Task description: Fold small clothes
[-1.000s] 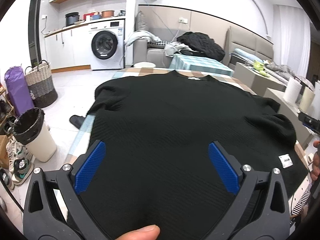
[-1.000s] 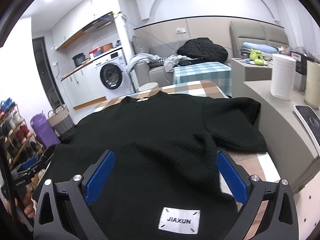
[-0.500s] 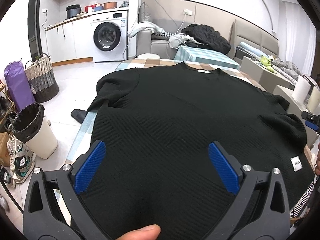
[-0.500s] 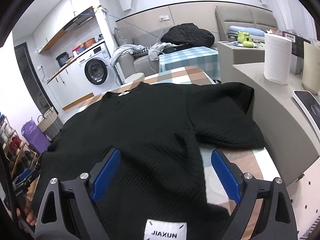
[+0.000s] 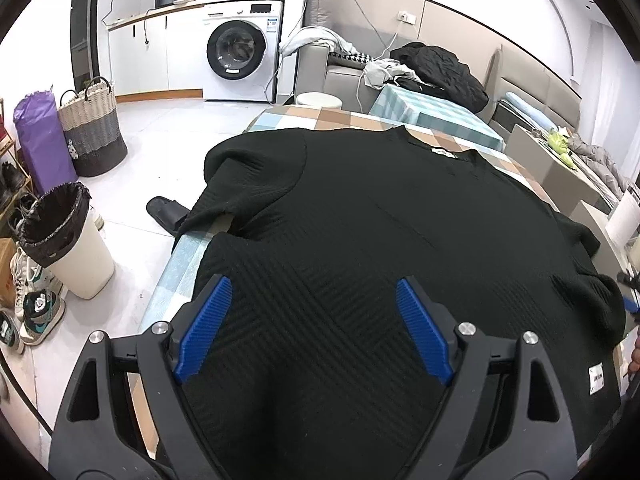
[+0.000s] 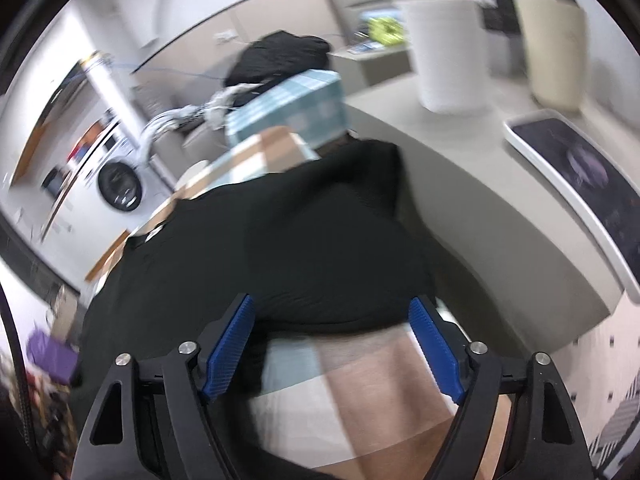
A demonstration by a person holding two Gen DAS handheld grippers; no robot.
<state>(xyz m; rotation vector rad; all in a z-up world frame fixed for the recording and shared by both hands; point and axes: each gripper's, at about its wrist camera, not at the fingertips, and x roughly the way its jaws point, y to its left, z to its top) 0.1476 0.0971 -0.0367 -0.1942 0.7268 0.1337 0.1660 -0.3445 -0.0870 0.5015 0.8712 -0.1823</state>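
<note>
Sweater: black sweater (image 5: pixel 380 240) lies flat on the checked table (image 5: pixel 312 114), one sleeve hanging over the table's edge.
Left gripper (image 5: pixel 314 326): blue fingers (image 5: pixel 204 326) apart above the sweater's hem, jaws just closing, nothing pinched.
Bin: white bin (image 5: pixel 66 246) beside the table.

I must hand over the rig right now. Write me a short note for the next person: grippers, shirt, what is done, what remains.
Left gripper: open, jaws just been closing, over the black shirt near its hem, nothing pinched.
Right gripper: open, also closing, at the shirt's right sleeve; view blurred.
Shirt lies flat on the checked tablecloth, collar far.
Done: spread out. Left: every fold.
</note>
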